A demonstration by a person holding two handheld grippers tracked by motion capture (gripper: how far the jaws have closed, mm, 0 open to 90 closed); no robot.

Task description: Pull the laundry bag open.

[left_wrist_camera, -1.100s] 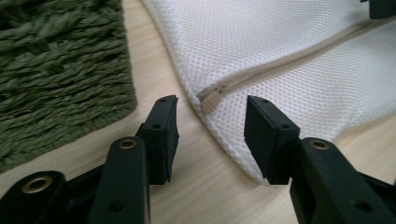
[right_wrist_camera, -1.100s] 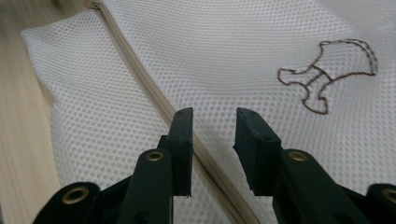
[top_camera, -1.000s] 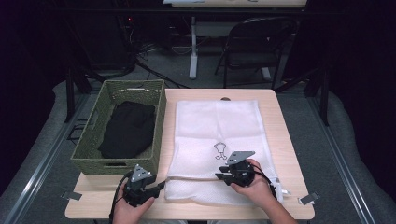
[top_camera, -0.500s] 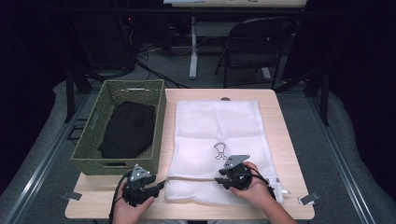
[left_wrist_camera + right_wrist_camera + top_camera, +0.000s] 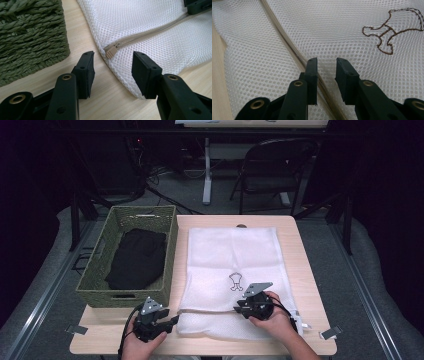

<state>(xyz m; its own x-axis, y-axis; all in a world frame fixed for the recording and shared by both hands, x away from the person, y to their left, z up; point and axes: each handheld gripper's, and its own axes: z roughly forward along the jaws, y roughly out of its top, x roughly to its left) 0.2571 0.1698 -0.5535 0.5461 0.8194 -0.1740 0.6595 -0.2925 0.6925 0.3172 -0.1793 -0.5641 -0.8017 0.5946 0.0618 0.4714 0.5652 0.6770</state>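
A white mesh bag (image 5: 232,255) lies flat on the wooden table (image 5: 305,270), with a small embroidered figure (image 5: 392,32) on it. Its beige zipper (image 5: 284,40) runs across the near end. My left gripper (image 5: 113,53) rests open at the bag's near left corner, its jaws on either side of the zipper pull (image 5: 111,51) without touching it. My right gripper (image 5: 326,60) sits on the bag beside the zipper. Its jaws have just been closing and stand apart over the mesh, with the zipper passing under the left jaw. Seen from the high view, the left gripper (image 5: 172,321) and right gripper (image 5: 239,307) point toward each other.
A green woven basket (image 5: 172,245) stands left of the bag, holding a folded black garment (image 5: 136,260). Its wall is close to my left gripper. Behind the table stands a folding chair (image 5: 272,175). Bare wood shows along the near and right edges.
The right hand has shifted slightly on the bag near the zipper. The left hand and the bag stay where they were.
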